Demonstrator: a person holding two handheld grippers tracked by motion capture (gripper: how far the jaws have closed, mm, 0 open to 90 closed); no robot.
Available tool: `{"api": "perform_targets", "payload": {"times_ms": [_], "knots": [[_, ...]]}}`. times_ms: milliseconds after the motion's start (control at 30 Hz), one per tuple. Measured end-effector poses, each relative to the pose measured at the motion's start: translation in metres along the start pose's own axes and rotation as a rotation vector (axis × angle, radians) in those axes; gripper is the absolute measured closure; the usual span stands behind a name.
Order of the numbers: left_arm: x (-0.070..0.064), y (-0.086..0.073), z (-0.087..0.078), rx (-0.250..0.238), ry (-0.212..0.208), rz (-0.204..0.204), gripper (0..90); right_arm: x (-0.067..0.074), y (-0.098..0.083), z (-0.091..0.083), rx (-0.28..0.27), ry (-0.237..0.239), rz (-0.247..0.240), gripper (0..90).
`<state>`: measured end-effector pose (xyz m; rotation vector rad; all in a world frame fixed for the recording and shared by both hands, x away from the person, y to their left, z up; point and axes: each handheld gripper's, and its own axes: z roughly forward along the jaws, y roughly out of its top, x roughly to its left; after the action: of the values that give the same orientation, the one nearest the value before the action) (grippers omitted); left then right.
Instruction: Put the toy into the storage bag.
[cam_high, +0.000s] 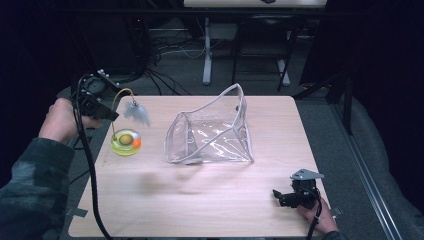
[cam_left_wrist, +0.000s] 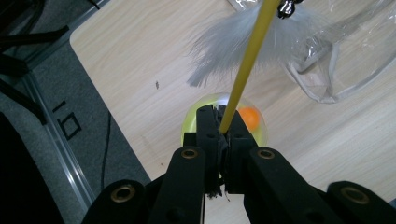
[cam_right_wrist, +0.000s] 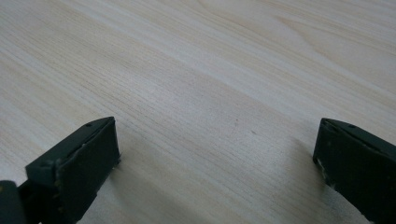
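While the left gripper (cam_left_wrist: 219, 122) pinched the yellow wand (cam_left_wrist: 247, 60) of a feather toy (cam_high: 136, 113) above its base (cam_high: 126, 142) at the table's (cam_high: 200, 200) left edge, right gripper (cam_high: 285, 196) idle and wide, slippage risked dropping it short of the clear bag (cam_high: 212, 132).

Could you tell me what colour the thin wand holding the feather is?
Yellow; the wand shows best in the left gripper view.
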<state>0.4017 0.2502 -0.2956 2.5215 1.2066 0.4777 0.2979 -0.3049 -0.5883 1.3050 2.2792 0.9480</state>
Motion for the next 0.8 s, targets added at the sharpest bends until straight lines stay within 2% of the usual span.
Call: {"api": "perform_targets", "payload": {"times_ms": [567, 800], "knots": [[-0.01, 0.028, -0.024, -0.02, 0.011, 0.052, 87.8, 0.0, 0.0, 0.0, -0.002, 0.0, -0.005, 0.0], [-0.013, 0.038, -0.029, -0.025, 0.013, 0.062, 87.7, 0.0, 0.0, 0.0, -0.002, 0.001, -0.006, 0.0]]}}
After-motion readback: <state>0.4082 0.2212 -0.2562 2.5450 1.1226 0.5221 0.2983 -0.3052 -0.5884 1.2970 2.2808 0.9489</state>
